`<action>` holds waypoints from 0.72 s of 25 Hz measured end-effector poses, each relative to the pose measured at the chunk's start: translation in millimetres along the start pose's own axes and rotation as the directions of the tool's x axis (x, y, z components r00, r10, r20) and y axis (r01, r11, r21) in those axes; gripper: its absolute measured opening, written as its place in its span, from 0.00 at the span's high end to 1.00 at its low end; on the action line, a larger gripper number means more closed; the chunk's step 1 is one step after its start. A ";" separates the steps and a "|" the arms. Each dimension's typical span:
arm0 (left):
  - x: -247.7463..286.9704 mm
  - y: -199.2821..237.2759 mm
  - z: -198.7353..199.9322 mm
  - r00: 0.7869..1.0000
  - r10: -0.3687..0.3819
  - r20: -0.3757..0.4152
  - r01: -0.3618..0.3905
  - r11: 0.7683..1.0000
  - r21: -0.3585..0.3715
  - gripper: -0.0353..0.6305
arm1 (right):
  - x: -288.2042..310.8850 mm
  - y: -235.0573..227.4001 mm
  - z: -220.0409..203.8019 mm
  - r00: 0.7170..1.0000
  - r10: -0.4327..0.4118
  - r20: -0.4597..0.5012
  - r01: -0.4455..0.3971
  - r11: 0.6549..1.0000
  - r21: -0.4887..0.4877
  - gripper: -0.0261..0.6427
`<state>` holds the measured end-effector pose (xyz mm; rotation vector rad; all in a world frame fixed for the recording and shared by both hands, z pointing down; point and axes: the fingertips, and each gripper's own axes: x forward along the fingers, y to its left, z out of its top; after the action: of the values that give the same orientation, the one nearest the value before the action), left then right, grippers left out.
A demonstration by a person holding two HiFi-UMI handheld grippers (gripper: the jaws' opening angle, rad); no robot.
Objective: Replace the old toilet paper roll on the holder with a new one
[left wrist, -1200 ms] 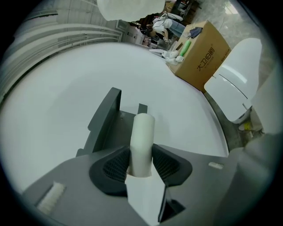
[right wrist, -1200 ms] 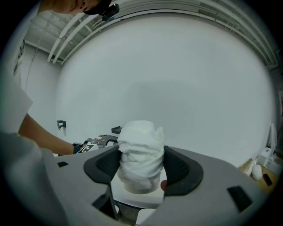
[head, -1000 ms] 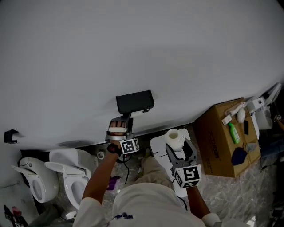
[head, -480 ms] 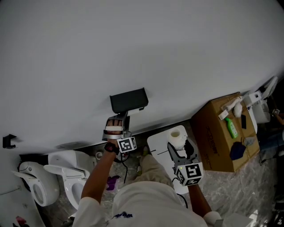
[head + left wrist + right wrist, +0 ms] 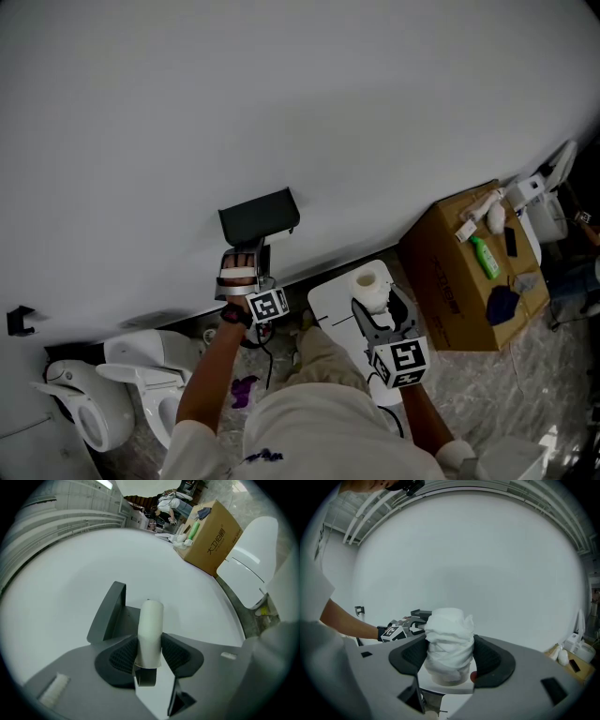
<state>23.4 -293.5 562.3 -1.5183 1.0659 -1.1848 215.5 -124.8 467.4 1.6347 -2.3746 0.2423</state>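
A dark grey holder [image 5: 258,217] hangs on the white wall. Just under it is my left gripper [image 5: 246,259], shut on the old roll [image 5: 150,629], a thin pale tube that stands upright between the pads [image 5: 123,657]. The holder's cover [image 5: 108,611] rises behind it in the left gripper view. My right gripper [image 5: 379,309] is lower and to the right, shut on the new toilet paper roll [image 5: 367,287]. This full white roll [image 5: 449,643] fills the jaws in the right gripper view, where the left gripper [image 5: 399,629] and the holder [image 5: 420,614] show beyond it.
Two white toilets [image 5: 150,370] [image 5: 80,405] stand at the lower left, and a white toilet lid [image 5: 330,305] lies below the new roll. A cardboard box [image 5: 459,281] with a green bottle [image 5: 485,256] and other items sits at the right.
The right gripper has shifted slightly with the new roll. The left gripper stays under the holder with the old roll. The head view has drifted, so everything sits a bit further left.
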 end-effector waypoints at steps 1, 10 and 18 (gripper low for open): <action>0.6 -1.6 1.5 1.000 -0.006 0.002 0.006 1.000 0.001 0.70 | -0.1 -0.8 -0.6 1.000 -0.001 -0.001 0.001 1.000 0.000 0.51; 4.6 -3.0 14.1 1.000 -0.012 0.019 0.012 1.000 0.022 0.70 | -2.7 -7.0 -5.6 1.000 -0.007 -0.007 0.007 1.000 0.011 0.51; 8.1 1.0 23.1 1.000 0.000 0.024 0.000 1.000 0.021 0.70 | -5.9 -11.6 -8.4 1.000 -0.016 -0.010 0.016 1.000 0.009 0.51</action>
<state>47.3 -298.2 559.9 -1.5131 1.0346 -1.1712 229.2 -121.4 473.6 1.6523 -2.3553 0.2575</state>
